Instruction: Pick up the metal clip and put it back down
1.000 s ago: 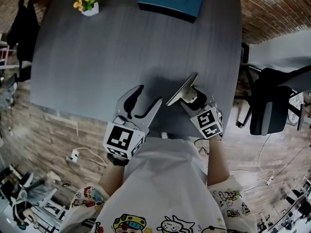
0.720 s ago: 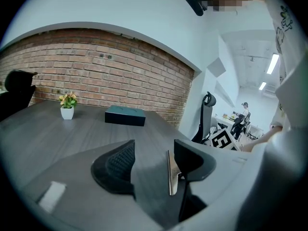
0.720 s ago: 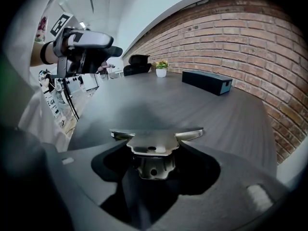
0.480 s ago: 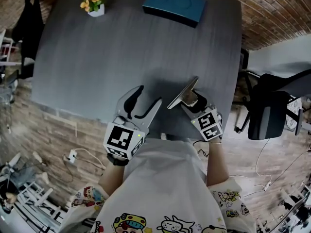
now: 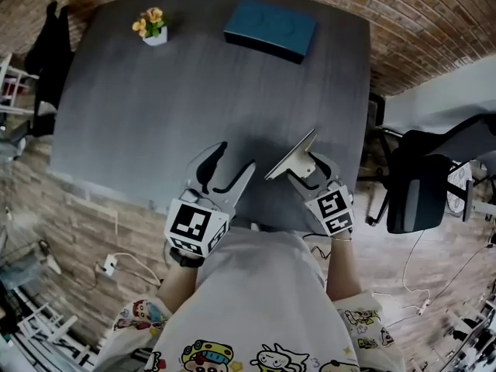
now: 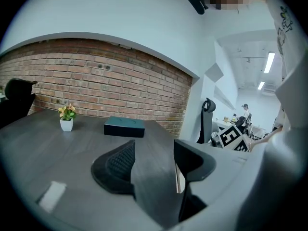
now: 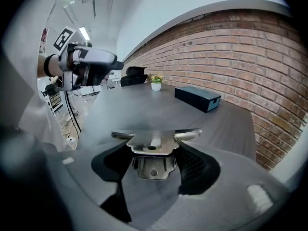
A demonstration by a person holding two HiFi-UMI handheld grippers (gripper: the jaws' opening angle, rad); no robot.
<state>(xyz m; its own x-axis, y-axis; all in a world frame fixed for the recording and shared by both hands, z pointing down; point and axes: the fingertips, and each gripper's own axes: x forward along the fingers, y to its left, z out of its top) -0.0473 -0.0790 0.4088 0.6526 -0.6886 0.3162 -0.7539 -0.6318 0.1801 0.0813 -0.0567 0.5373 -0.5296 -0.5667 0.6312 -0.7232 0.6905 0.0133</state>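
Metal clip [image 7: 151, 158] sat pinched between the right gripper's [image 5: 311, 169] wide-set jaws, apparently lifted off the table [image 5: 155, 107] near its front edge. It barely shifted over the last second, so pickup looked done and put-down pending. Left gripper [image 5: 232, 161] hung open and empty. The gap under the clip was hard to judge.

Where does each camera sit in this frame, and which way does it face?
Head view: on the person's head, looking steeply down at the grey table; shows left gripper, right gripper, shirt.
Left gripper view: on the left gripper, facing along its open, empty jaws toward the brick wall.
Right gripper view: on the right gripper, facing along jaws shut on the metal clip.
Shared: all three show the blue box.
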